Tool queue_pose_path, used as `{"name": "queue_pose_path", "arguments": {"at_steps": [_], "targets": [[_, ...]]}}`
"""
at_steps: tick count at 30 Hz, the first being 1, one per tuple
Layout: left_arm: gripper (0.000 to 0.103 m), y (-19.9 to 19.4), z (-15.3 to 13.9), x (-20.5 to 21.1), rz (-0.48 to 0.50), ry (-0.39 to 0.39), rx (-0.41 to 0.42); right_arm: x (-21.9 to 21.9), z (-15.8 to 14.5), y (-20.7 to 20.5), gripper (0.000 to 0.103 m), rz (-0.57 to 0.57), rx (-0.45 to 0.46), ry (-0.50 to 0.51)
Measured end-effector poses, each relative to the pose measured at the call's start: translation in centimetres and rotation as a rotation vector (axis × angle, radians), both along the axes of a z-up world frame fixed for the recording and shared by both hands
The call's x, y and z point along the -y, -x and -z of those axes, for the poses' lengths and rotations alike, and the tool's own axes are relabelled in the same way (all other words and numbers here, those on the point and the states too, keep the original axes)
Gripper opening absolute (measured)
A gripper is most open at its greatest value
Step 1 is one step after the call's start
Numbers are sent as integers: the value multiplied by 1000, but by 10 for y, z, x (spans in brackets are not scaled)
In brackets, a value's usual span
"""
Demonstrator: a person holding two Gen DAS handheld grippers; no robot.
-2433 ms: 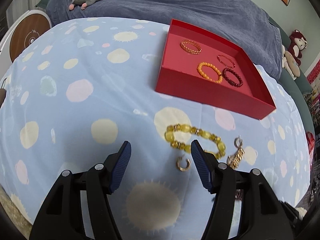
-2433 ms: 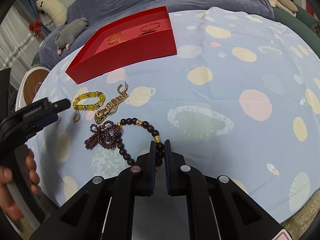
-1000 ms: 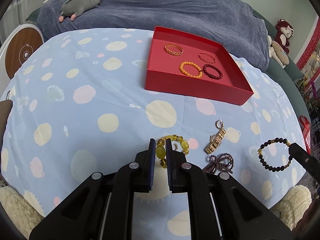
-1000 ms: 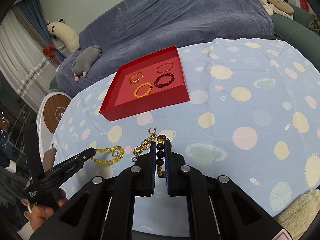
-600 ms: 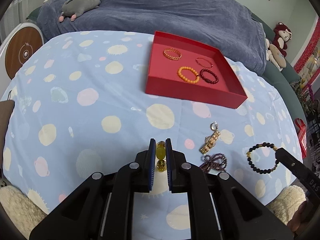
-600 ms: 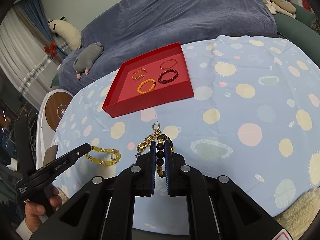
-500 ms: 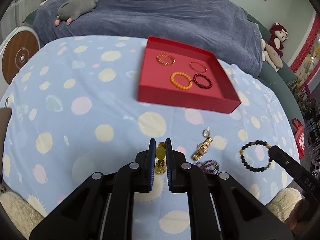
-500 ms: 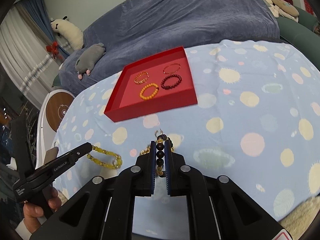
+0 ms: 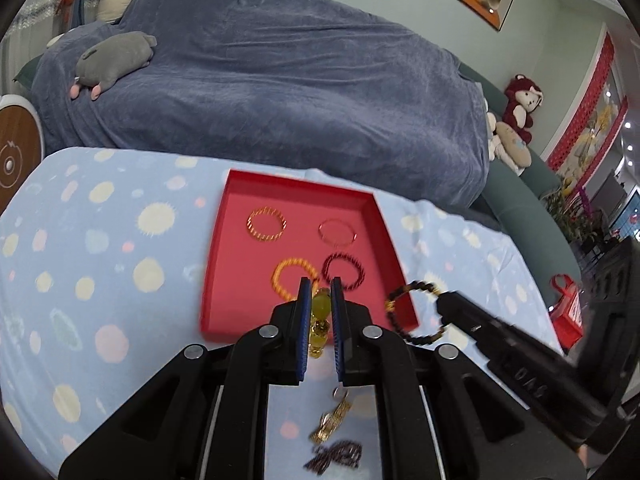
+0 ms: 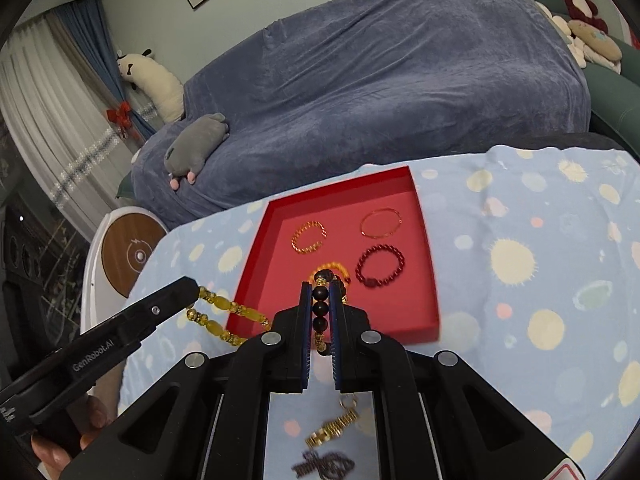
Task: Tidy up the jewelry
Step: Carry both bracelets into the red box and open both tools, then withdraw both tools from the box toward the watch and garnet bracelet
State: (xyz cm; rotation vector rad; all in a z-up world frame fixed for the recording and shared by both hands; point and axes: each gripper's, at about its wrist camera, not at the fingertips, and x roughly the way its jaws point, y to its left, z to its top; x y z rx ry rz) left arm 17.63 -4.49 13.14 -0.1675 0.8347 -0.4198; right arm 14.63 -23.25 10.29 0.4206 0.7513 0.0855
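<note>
Both grippers have lifted toward the red tray [image 9: 212,280], jaws clamping yellow bracelet [image 9: 320,308] and dark bracelet [image 10: 321,308]; "GenRobot.AI" shows.

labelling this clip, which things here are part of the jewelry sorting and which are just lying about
Job:
- red tray with four bracelets
- yellow bracelet in left gripper
- dark bracelet in right gripper
- gold chain and purple beads on the cloth

Lying about:
- grey plush
- red monkey
- blue cover

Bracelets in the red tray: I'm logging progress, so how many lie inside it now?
4 in the red tray: gold chain bracelet, thin rose-gold bangle, dark red bead bracelet, and orange bead bracelet, partly hidden by the grippers.
</note>
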Motion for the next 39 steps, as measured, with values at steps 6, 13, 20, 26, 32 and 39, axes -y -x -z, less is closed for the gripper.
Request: {"name": "queue_pose_path", "arguments": {"at_steps": [6,13,20,26,32,39], "targets": [[10,-38,22,5,-34,25,-54,-4,26,-36,7,-1,-61,-47],[9,-56,82,2,-69,-36,-157,-2,75,-52,7,19,-178,-24],[12,-50,110,-13,-104,-112,-174,6,84,-49,16,56,-185,79],[44,-38,106,-26,-159,-121,-138,11,74,-30,30,78,-137,97],[55,-13,90,-31,-160,-158,-86,8,63,-2,31,68,-121,100],[55,26,91,-50,-168,-148,-108,2,70,44,31,56,-152,82]]}}
